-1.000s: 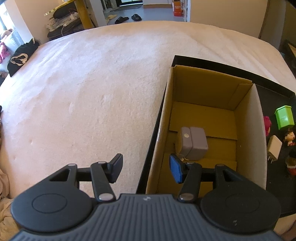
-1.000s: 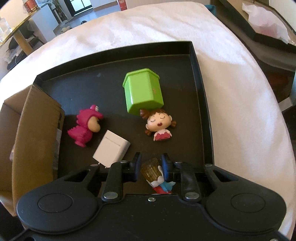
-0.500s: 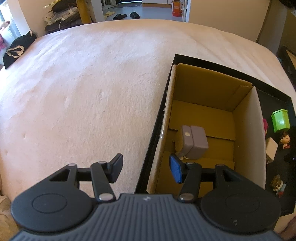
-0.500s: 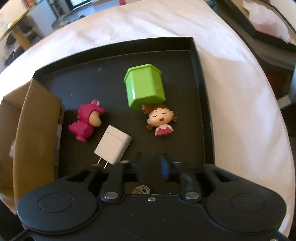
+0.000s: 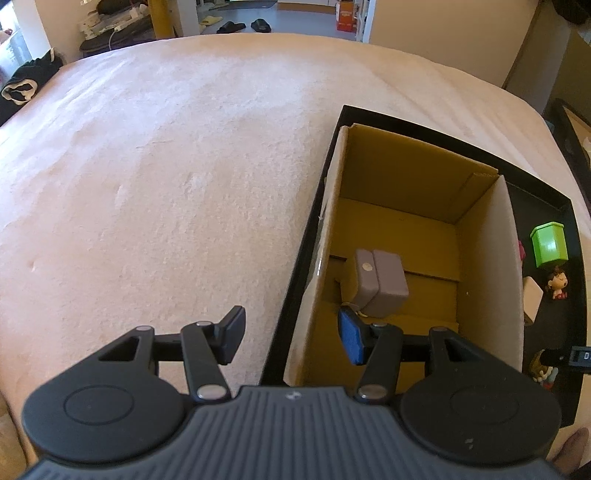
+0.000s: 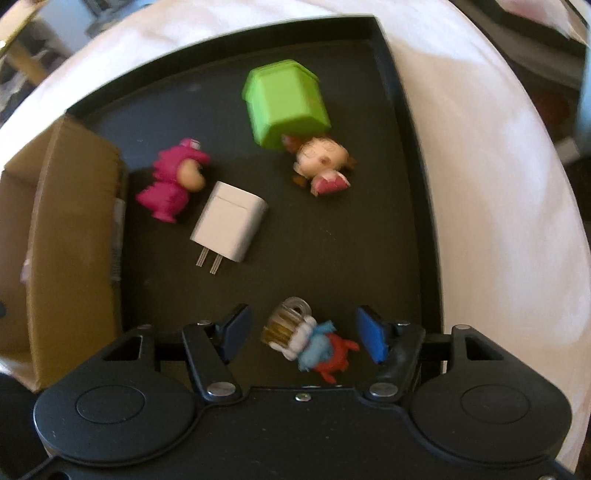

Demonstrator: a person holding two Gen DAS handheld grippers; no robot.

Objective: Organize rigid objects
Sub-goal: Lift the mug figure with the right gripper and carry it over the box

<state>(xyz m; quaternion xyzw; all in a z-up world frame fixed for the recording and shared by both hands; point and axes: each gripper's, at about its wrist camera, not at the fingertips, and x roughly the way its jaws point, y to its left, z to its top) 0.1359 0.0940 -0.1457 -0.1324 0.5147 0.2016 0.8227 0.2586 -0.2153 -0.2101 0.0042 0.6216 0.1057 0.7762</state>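
The right tongs (image 6: pixel 303 334), which pinched the small figurine (image 6: pixel 310 341) a second ago, now gape wide around it on the black tray (image 6: pixel 406 155); the left tongs (image 5: pixel 291 336) stay wide.

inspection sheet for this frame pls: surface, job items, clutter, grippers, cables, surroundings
Surface: black tray on a white cover.
Job's things: cardboard box holds a grey case; on the tray lie a green box, pink figure, white charger, girl figure, red-blue figure.
Clutter: nothing seen.
Grippers: left gripper open, straddling the box wall; right gripper open around the red-blue figure.
Cables: nothing seen.
Surroundings: slippers on the floor.
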